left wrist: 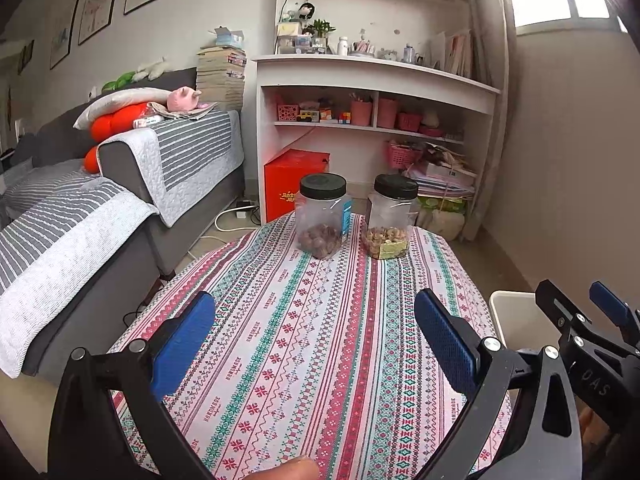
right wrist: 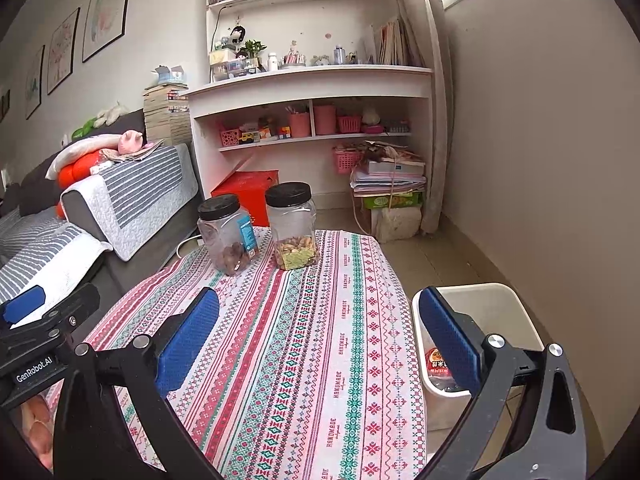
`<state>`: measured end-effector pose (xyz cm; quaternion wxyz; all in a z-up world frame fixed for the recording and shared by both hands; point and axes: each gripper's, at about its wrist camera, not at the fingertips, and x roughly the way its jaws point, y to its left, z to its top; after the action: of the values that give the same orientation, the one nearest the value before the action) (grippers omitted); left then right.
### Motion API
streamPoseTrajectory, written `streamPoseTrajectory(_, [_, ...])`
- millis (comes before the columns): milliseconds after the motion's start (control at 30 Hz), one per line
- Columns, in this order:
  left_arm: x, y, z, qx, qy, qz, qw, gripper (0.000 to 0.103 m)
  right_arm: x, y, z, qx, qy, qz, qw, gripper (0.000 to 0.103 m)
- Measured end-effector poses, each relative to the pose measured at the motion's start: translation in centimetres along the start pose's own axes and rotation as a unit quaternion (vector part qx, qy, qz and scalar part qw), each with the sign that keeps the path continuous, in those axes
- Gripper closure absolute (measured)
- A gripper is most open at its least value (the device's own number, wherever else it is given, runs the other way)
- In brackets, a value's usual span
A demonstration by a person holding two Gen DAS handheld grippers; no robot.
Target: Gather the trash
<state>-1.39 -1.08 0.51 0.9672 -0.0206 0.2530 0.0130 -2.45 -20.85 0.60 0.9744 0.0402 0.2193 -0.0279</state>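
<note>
Over the tabletop (left wrist: 320,340), left claw (left wrist: 316,344) and right claw (right wrist: 320,340) both hover wide open, empty. Trash wrapper (right wrist: 438,364) lies in the white bin (right wrist: 500,300) just beside the tabletop edge, likely parked there for easy drops; two jars (left wrist: 323,216) sit at the far end, apparently not trash.

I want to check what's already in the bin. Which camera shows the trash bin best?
The right wrist view: the white trash bin shows its open top and a red wrapper inside. The left wrist view shows only its rim.

A home living room: a grey sofa (left wrist: 132,184) with striped throws, white bookshelves (left wrist: 372,76) crowded with books and toys, framed pictures (right wrist: 106,12) on the wall
</note>
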Motion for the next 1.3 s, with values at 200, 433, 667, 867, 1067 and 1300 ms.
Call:
streamPoseTrajectory(200, [0.0,-0.1,0.0,-0.001,0.001,-0.003,1.0000,0.006,0.0,0.1,0.0,-0.004,-0.001,0.001,1.000,0.007])
streamPoseTrajectory(433, [0.1,-0.2,0.0,-0.002,0.004,-0.008,1.0000,0.006,-0.1,0.3,-0.1,-0.002,-0.001,0.001,1.000,0.007])
streamPoseTrajectory(667, [0.1,-0.3,0.0,-0.001,0.004,-0.007,1.0000,0.006,-0.2,0.7,-0.3,-0.003,0.002,0.003,1.000,0.007])
streamPoseTrajectory(867, [0.1,-0.2,0.0,-0.002,0.002,-0.005,1.0000,0.006,-0.3,1.1,-0.5,-0.003,0.003,0.005,1.000,0.007])
streamPoseTrajectory(1067, [0.2,-0.1,0.0,-0.003,0.005,-0.003,1.0000,0.006,-0.1,1.3,-0.6,-0.004,0.005,0.007,1.000,0.007])
streamPoseTrajectory(1300, [0.4,-0.1,0.0,-0.004,0.008,0.001,1.0000,0.006,0.0,1.5,-0.8,-0.003,0.012,0.010,1.000,0.007])
